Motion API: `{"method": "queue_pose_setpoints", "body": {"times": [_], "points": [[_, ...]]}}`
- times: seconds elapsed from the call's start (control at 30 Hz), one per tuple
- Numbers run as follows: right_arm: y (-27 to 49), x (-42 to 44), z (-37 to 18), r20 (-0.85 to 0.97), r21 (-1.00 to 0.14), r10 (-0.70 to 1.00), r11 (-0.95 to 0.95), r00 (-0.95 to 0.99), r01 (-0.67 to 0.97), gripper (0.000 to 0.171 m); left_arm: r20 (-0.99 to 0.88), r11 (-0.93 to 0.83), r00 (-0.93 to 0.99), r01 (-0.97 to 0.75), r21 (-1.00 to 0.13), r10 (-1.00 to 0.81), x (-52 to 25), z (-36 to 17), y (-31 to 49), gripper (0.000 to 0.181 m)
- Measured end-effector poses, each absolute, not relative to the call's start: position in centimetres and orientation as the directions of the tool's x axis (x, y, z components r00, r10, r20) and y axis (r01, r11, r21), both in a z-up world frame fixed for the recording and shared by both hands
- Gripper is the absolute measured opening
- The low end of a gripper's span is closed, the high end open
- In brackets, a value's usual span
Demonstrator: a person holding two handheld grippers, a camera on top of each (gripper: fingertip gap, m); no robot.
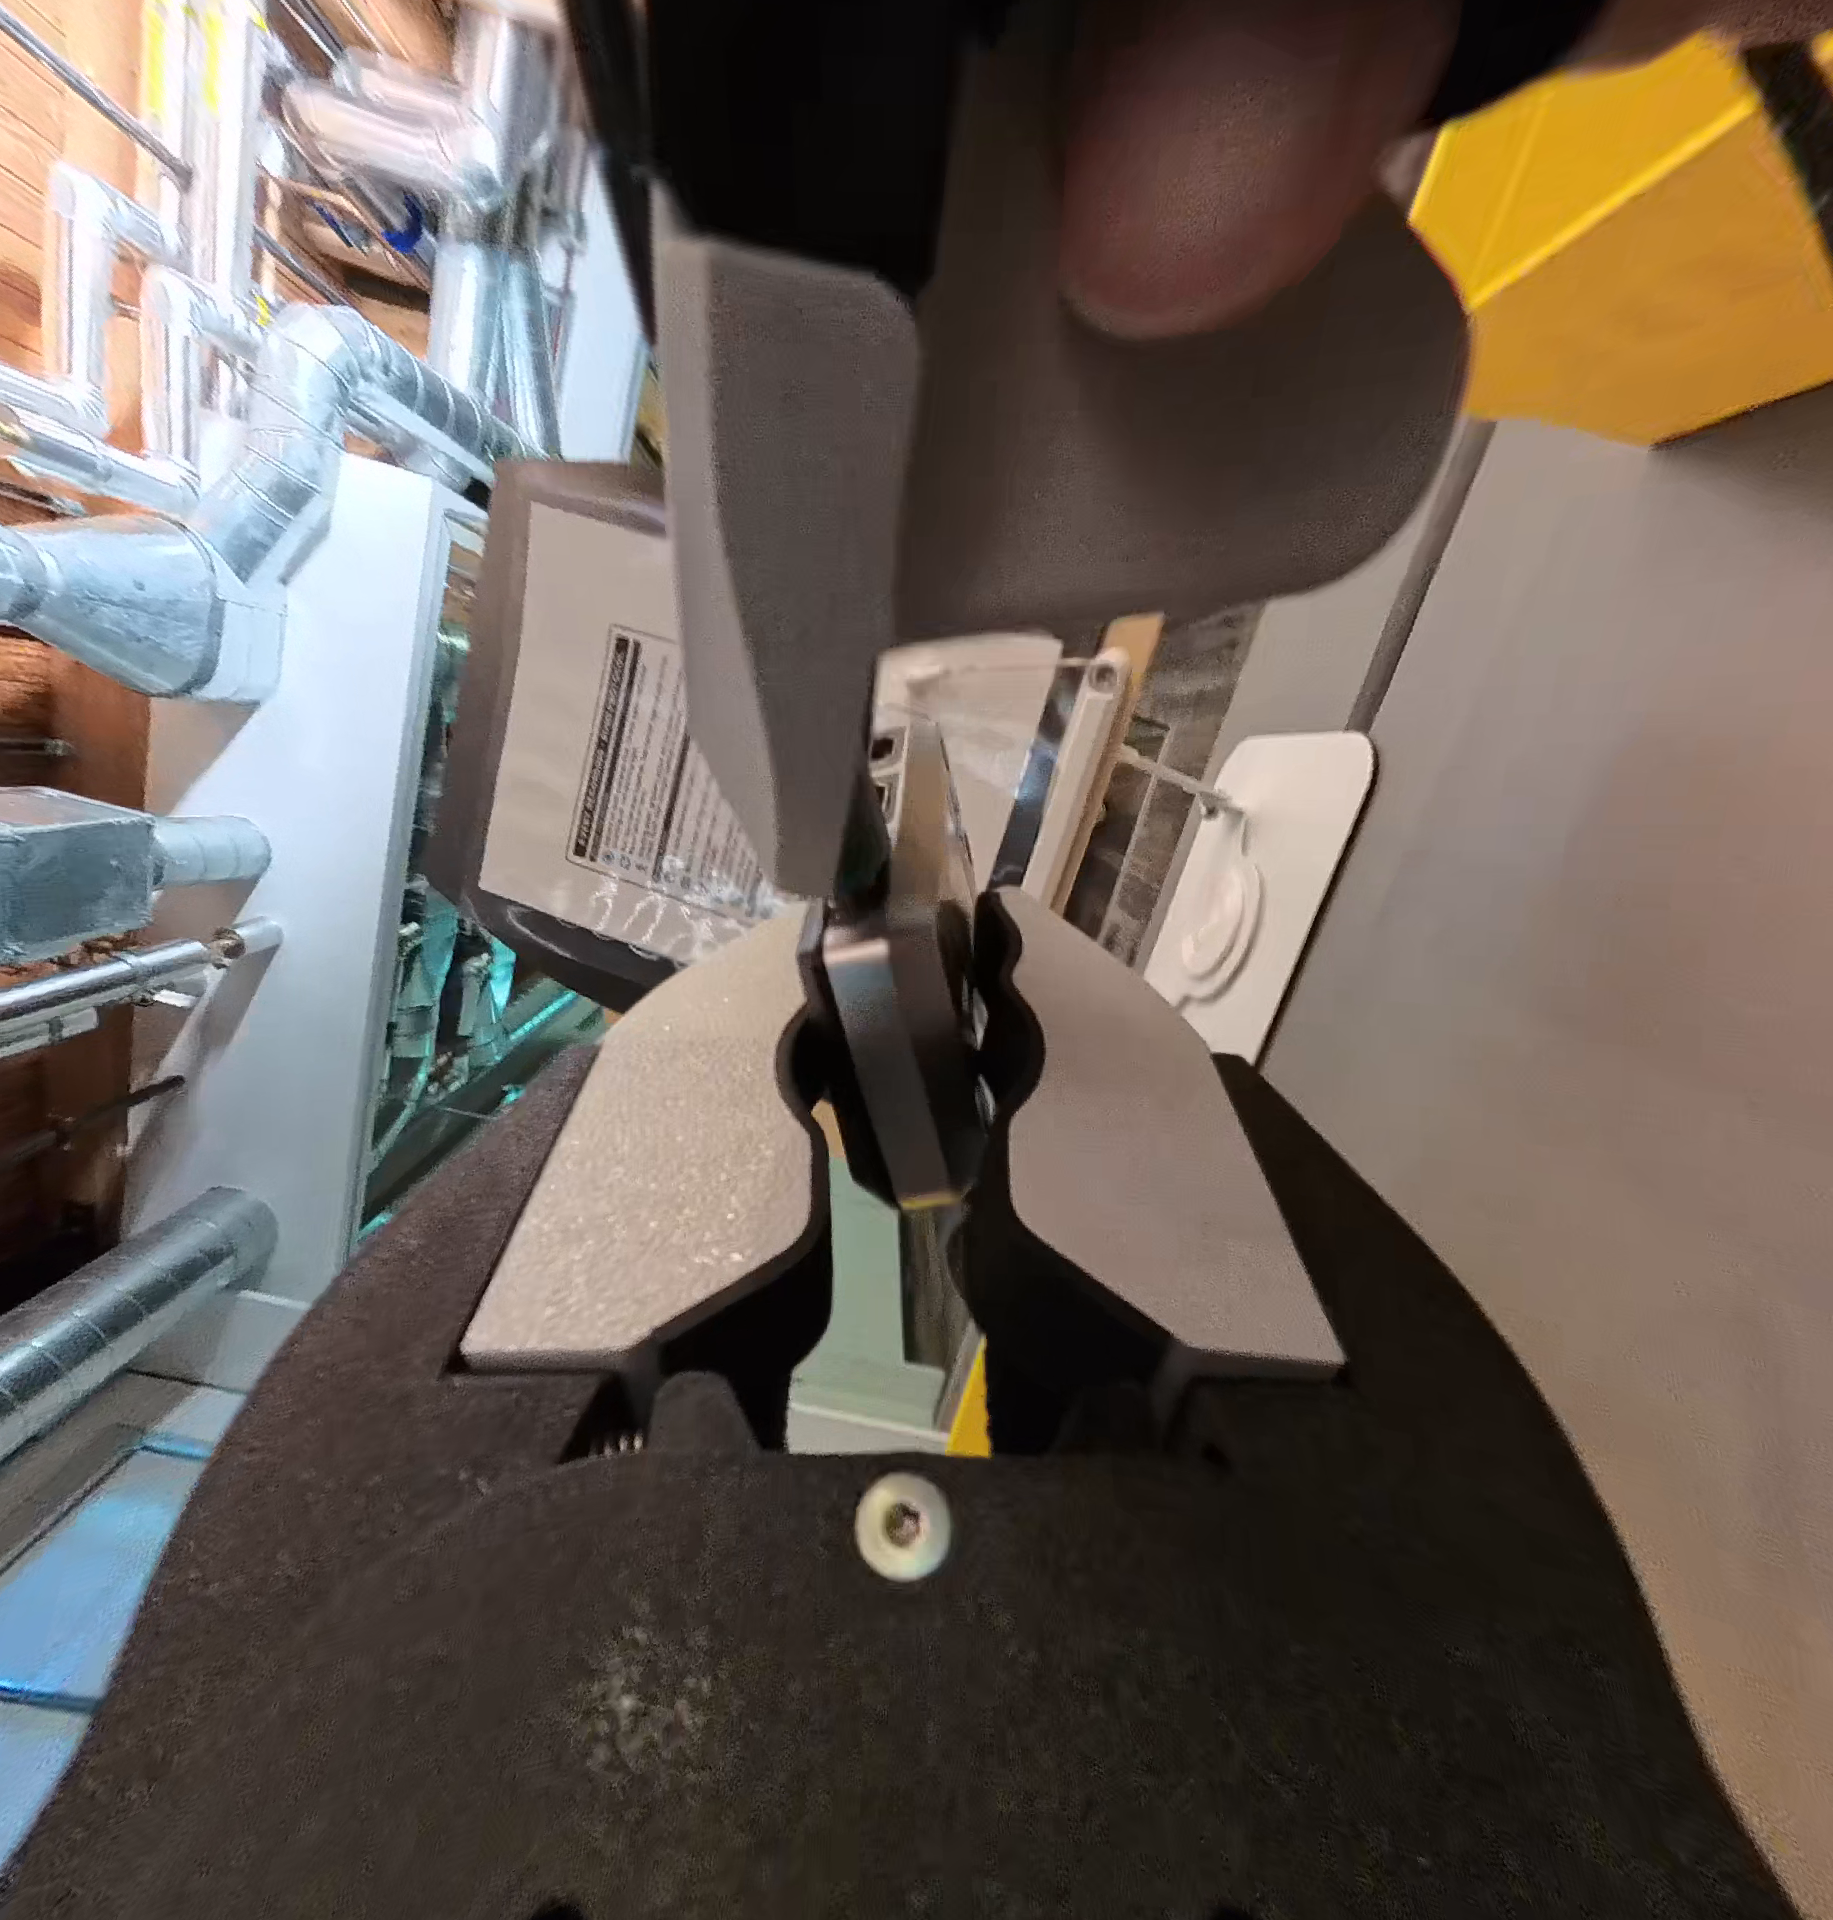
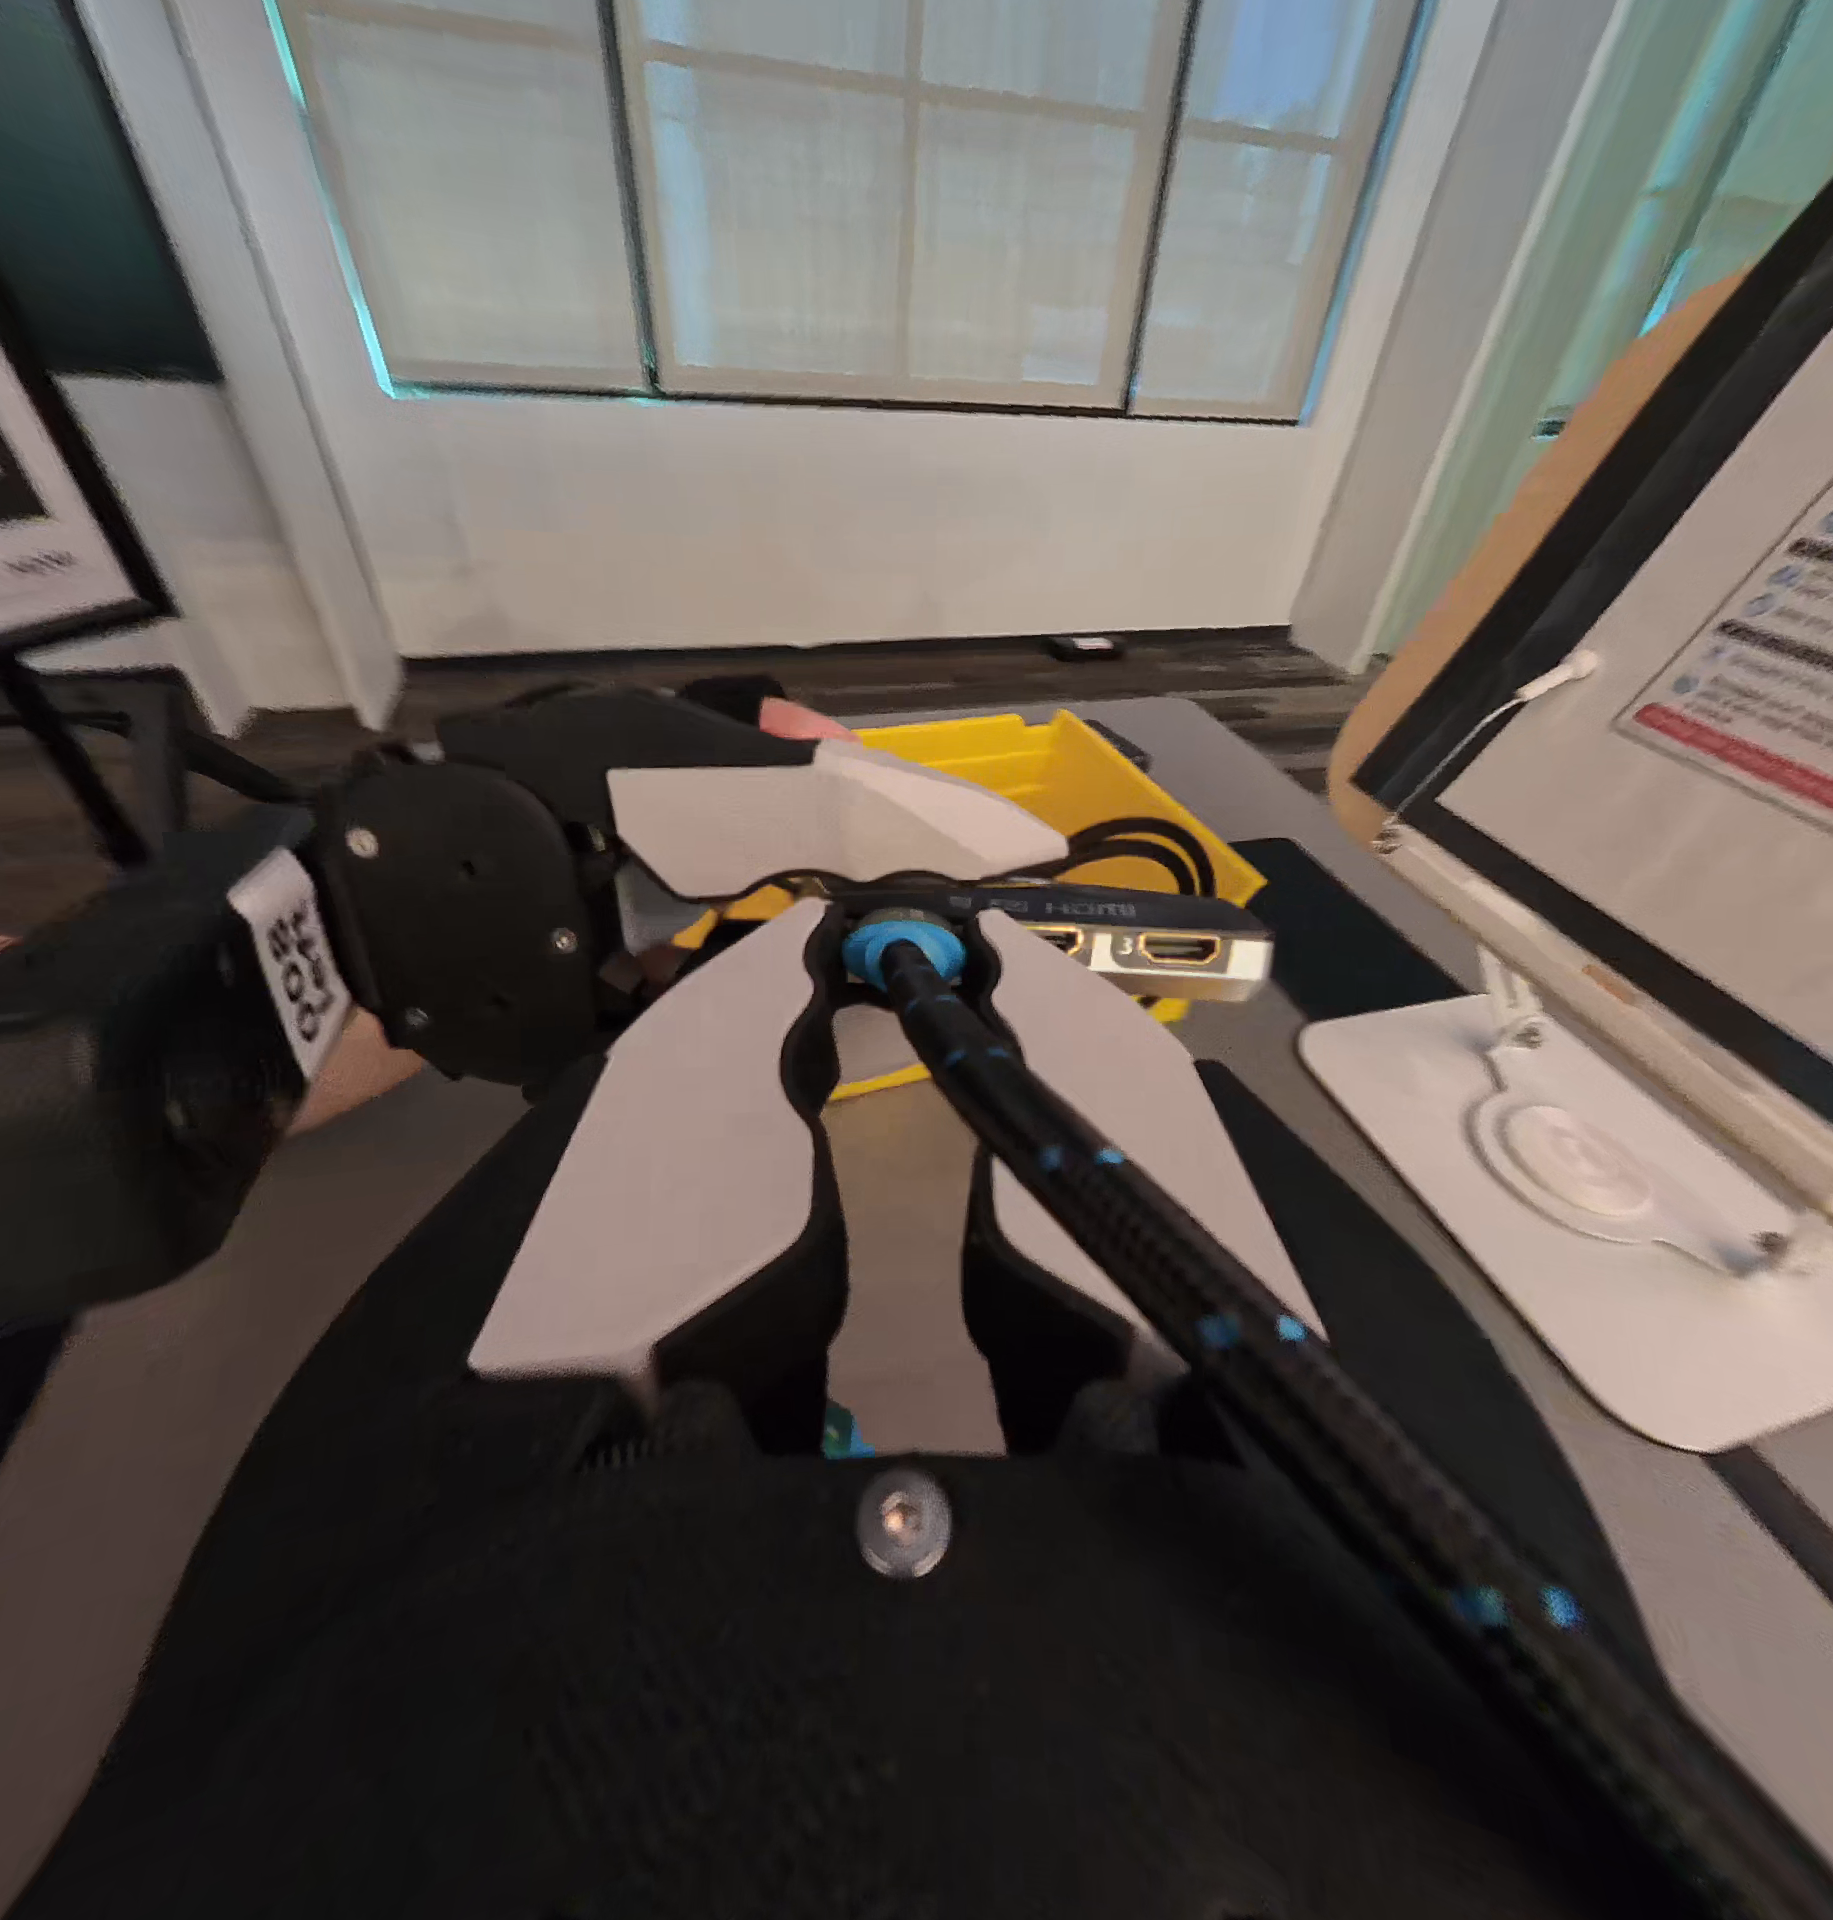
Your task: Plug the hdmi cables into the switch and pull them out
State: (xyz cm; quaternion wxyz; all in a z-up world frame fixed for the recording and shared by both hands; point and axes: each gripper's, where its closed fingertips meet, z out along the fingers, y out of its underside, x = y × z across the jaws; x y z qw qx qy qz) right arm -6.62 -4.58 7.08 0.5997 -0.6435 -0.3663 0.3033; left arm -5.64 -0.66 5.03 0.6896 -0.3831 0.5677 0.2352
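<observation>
Between our left gripper's (image 1: pixel 896 1049) clenched fingers sits one black switch (image 1: pixel 891 1039), mid-frame. Our right gripper (image 2: pixel 896 951) clamps one black, blue-flecked HDMI cable (image 2: pixel 1151 1236) at its blue collar, against the switch. Behind: one yellow bin (image 2: pixel 1047 779), grey table (image 2: pixel 1234 748), one lettered sign (image 2: pixel 1722 644), white-framed windows (image 2: pixel 839 197).

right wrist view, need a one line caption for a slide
Right gripper holds a braided HDMI cable at the switch, steadied by the left gripper over a yellow bin.
</observation>
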Motion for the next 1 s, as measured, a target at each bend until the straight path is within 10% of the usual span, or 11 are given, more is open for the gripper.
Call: {"method": "queue_pose_setpoints", "body": {"times": [0.03,0.4,1.0], "points": [[-4.8,-6.4,7.3,0.017,-0.996,0.853,-0.029,0.522,0.080,0.021,-0.964,0.609,0.251,-0.753,-0.249,-0.084,-5.5,5.2,-0.9,0.026],[-4.6,-5.8,6.8,0.001,-0.997,0.879,-0.037,0.477,0.070,0.021,-0.962,0.542,0.239,-0.795,-0.273,-0.134,-5.3,4.8,-1.1,0.051],[-4.2,-5.4,6.2,0.000,-0.994,0.870,-0.054,0.493,0.096,0.022,-0.966,0.507,0.192,-0.824,-0.255,-0.174,-5.0,3.1,-0.6,0.028]]}}
